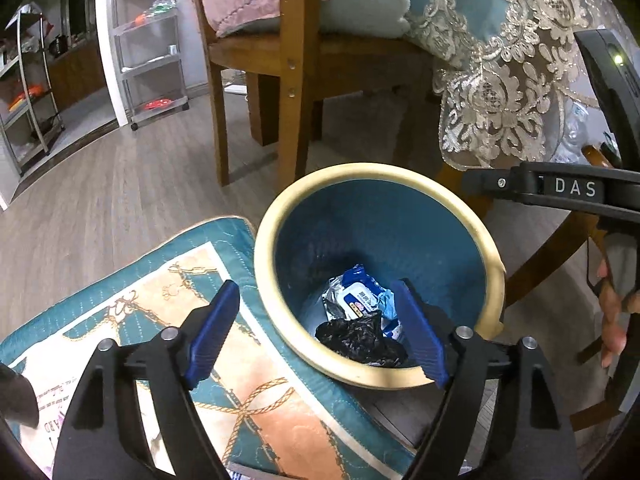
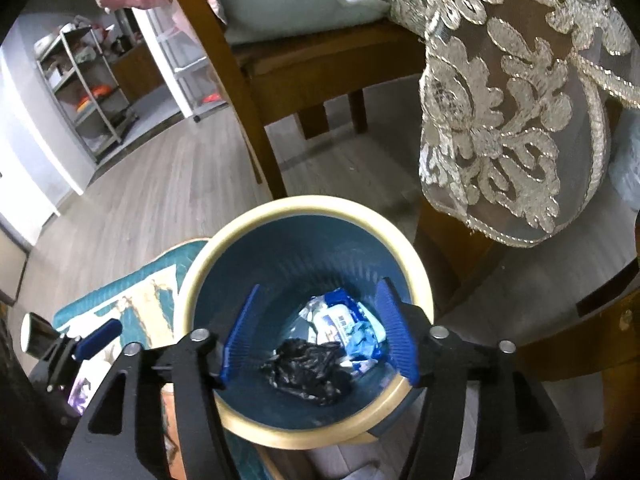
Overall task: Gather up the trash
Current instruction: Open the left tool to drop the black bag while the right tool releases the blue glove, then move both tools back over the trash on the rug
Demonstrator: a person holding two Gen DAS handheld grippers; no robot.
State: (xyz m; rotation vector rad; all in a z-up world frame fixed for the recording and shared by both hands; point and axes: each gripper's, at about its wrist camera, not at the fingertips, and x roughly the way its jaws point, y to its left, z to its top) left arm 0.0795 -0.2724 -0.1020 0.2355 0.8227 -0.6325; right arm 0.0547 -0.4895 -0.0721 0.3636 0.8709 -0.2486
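A blue trash bin with a cream rim [image 1: 280, 216] [image 2: 224, 236] stands on the floor. Inside lie a crumpled black plastic bag [image 1: 360, 340] [image 2: 308, 368] and a blue-and-white wipes packet [image 1: 360, 296] [image 2: 344, 320]. My left gripper [image 1: 316, 332] is open and empty, above the bin's near-left rim. My right gripper [image 2: 320, 332] is open and empty, directly over the bin's mouth. The right gripper's black body [image 1: 560, 188] shows at the right of the left wrist view; the left gripper's blue finger [image 2: 98, 338] shows at the lower left of the right wrist view.
A teal and orange patterned cushion [image 1: 160, 320] [image 2: 132, 312] lies left of the bin. A wooden chair [image 1: 292, 80] [image 2: 256, 80] stands behind it. A lace tablecloth [image 1: 500, 92] [image 2: 520, 120] hangs at the right. Metal shelving [image 1: 148, 40] stands far left on the wood floor.
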